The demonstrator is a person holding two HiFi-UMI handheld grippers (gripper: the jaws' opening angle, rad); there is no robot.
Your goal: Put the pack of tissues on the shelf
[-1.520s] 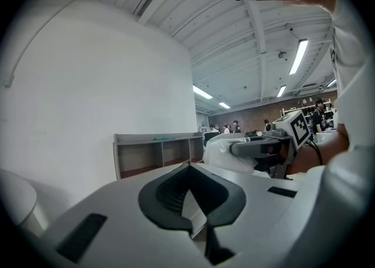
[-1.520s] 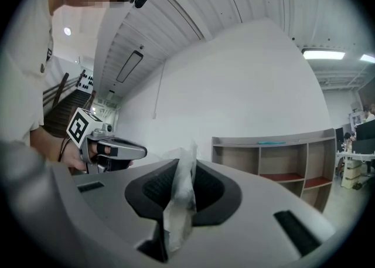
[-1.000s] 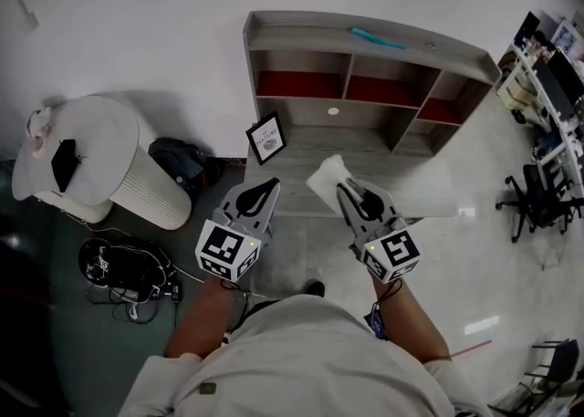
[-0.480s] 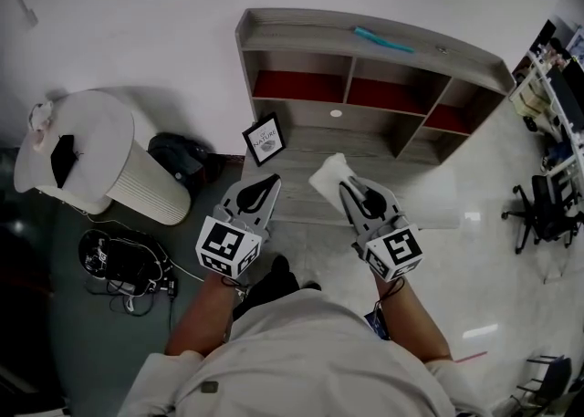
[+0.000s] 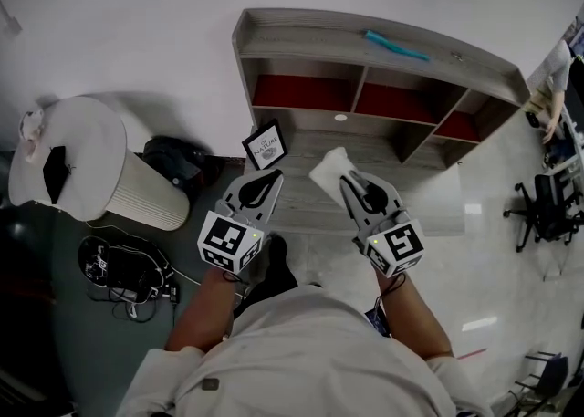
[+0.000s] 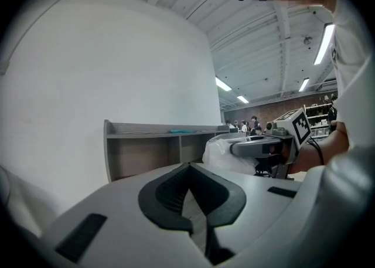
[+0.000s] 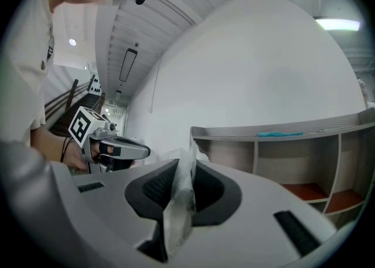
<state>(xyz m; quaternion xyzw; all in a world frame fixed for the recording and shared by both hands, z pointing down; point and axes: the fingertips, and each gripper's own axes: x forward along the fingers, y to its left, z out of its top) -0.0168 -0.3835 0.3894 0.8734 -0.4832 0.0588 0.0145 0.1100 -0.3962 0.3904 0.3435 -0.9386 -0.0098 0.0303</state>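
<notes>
A grey wooden shelf (image 5: 365, 46) with red-backed compartments is seen against the white wall, ahead of both pairs of fingers. A white ribbed drum with a round top (image 5: 87, 169) is placed well off to the left of the left gripper (image 5: 272, 178). The grey surface (image 5: 315, 214) under the shelf is found below and just ahead of the fingertips. The left gripper and the right gripper (image 5: 345, 182) are held side by side, apart from each other, both pointed towards the shelf.

The left fingers (image 6: 164, 193) are brought together at their tips, and nothing is caught between them. The right fingers (image 7: 153, 187) are pinched on the pack of tissues (image 5: 330, 172) by its clear plastic edge. The pack is carried in the air beyond the right fingertips, above the surface and short of the shelf compartments.

A small black picture frame (image 5: 265, 144) is stood on the surface just beyond the left fingertips. A slim teal object (image 5: 398, 45) is laid on the top board of the shelf, far beyond the right fingers.
</notes>
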